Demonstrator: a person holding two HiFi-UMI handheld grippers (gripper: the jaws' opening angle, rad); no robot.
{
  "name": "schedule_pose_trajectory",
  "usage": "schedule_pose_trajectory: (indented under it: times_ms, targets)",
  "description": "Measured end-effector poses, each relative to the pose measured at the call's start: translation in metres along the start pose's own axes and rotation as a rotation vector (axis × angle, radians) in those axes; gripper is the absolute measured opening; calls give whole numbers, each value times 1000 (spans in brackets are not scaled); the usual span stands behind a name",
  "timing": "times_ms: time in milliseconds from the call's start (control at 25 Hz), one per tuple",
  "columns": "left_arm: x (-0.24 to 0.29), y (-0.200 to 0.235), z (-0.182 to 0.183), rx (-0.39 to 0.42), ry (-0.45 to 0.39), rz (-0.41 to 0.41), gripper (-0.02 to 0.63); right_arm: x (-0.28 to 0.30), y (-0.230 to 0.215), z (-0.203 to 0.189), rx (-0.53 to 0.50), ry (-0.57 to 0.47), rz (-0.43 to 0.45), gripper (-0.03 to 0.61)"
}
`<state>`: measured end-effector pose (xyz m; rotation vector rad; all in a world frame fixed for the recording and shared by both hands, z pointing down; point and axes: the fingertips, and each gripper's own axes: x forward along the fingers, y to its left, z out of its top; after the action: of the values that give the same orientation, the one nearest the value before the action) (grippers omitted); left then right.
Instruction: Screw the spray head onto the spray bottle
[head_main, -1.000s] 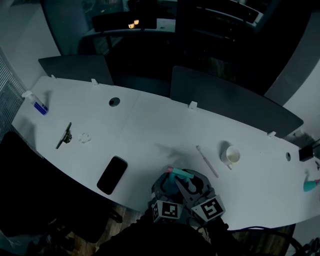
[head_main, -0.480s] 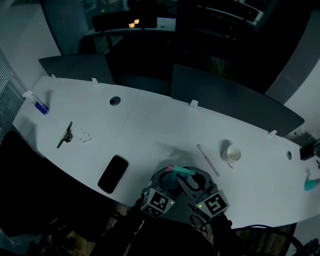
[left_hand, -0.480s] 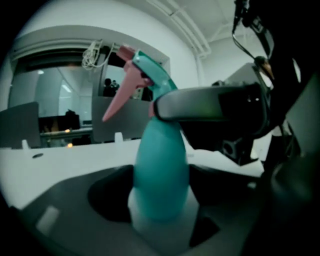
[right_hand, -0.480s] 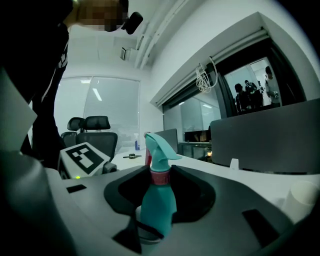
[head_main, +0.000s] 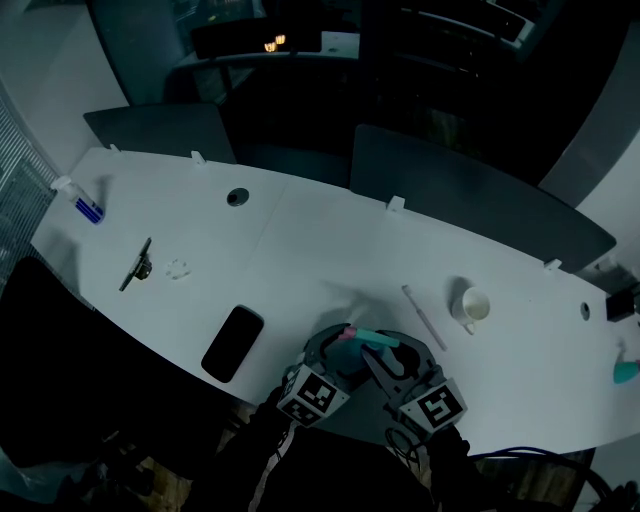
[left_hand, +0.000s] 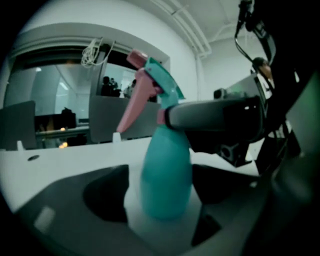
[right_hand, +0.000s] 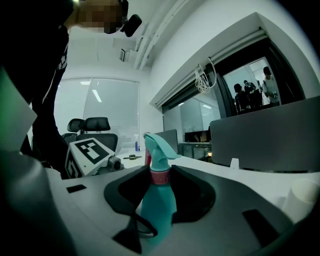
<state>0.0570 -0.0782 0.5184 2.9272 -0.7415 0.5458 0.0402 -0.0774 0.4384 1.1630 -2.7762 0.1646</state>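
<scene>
Teal spray bottle (right_hand: 159, 212), pink-collared neck clamped between right claw (right_hand: 160, 176) jaws

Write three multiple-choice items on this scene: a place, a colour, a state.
1. The flat black rectangular phone lies: A) left of the teal plastic spray bottle B) beside the white cup C) on a chair.
2. The bottle's trigger is: A) white B) pink C) black.
3. The right hand-held gripper is: A) open, empty B) shut on the bottle's neck C) unseen.
A: the head view shows it on the white table, left. B: the trigger is pink. B: its jaws pinch the pink collar.
</scene>
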Motion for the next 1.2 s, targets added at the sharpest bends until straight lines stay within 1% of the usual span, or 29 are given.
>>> schedule_pose_trajectory:
  times_ms: [40, 80, 120, 160, 240, 400, 440, 480, 520, 560, 600, 640, 720, 760, 800, 840, 880, 920, 1080, 1160, 1200]
  targets:
    - [1, -2, 1, -1, -8, -56, 380, 1, -1, 0, 2, 0, 0, 140]
    - [2, -4, 2, -3, -18, -90, 336, 1, -2, 0, 4, 2, -3, 140]
    - [3, -5, 2, -5, -25, -95, 334, 2, -3, 0, 5, 2, -7, 140]
    - [3, -5, 3, -8, -27, -74, 331, 2, -3, 0, 3, 1, -11, 140]
    - [3, -3, 2, -29, -24, 27, 330, 2, -3, 0, -2, -4, -21, 140]
    - [1, -3, 4, -112, -25, 287, 330, -1, -3, 0, -7, -9, -38, 140]
    - [0, -4, 5, -130, -23, 336, 330, -2, -2, 0, -10, -10, -38, 140]
    - [0, -5, 5, -141, -23, 365, 330, -3, -1, 0, -11, -10, -39, 140]
    - [1, -6, 5, -145, -23, 367, 331, -5, -1, -1, -10, -10, -42, 140]
    - [2, -6, 4, -141, -23, 343, 333, -5, -2, -1, -9, -8, -45, 140]
    - [2, -6, 3, -130, -23, 301, 336, -5, -2, -2, -10, -6, -46, 140]
    - [1, -4, 3, -116, -27, 247, 341, -4, -2, -2, -12, -3, -43, 140]
    - [0, -1, 4, -92, -31, 117, 374, -2, -1, -2, -10, -1, -31, 140]
    - [-1, -1, 5, -78, -29, 49, 374, -1, -2, -1, -10, -3, -26, 140]
    - [0, -3, 6, -62, -26, -4, 365, -1, -2, -1, -12, -4, -23, 140]
    - [0, -4, 7, -47, -22, -31, 321, -1, -3, -1, -14, -5, -24, 140]
    - [1, -5, 8, -38, -22, -27, 319, -1, -4, -1, -16, -6, -30, 140]
    - [1, -6, 9, -39, -26, 1, 318, -2, -4, 0, -18, -8, -40, 140]
    - [0, -8, 10, -88, -66, 176, 314, -6, -5, 1, -17, -40, -123, 140]
    - [0, -10, 8, -105, -56, 235, 314, -8, -5, 0, -10, -47, -169, 140]
    - [0, -10, 9, -108, -53, 252, 314, -9, -5, -1, -5, -48, -178, 140]
